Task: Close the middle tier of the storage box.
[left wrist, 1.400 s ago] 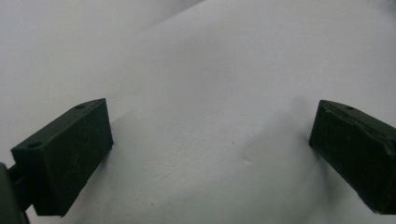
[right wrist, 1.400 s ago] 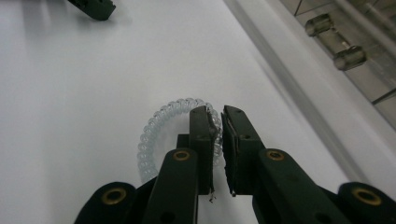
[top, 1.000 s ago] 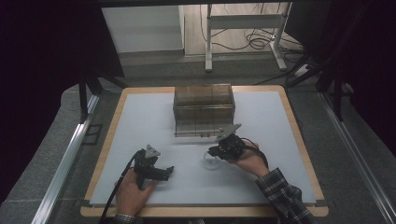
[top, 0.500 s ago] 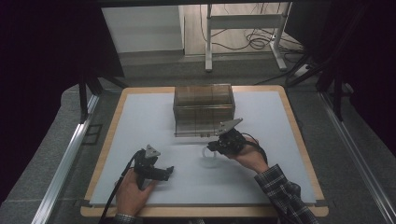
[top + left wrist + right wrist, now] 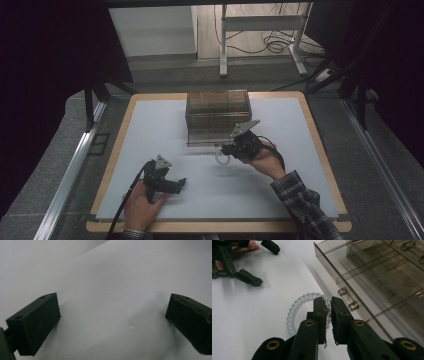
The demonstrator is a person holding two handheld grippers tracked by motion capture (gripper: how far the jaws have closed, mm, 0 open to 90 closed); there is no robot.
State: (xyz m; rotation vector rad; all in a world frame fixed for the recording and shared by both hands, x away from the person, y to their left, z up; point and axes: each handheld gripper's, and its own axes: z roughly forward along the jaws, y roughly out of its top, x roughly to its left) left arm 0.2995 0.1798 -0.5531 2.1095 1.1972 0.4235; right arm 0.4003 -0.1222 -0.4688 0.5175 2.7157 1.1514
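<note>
Clear spiral hair tie (image 5: 305, 311) pinched between the nearly closed jaws of the right gripper (image 5: 329, 305), held just above the white table mat (image 5: 150, 125), close beside the open drawer's knob handle (image 5: 348, 300). Smoky transparent drawer organiser (image 5: 218, 114) stands directly ahead, compartments visible. Left gripper (image 5: 179, 184) rests on the mat well apart, jaws wide, nothing between them.

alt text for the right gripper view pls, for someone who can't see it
The right gripper has its two black jaws shut on a clear spiral hair tie over a white table, just in front of a smoky transparent drawer organizer whose bottom drawer is pulled open. The left gripper rests at upper left, jaws open.
</note>
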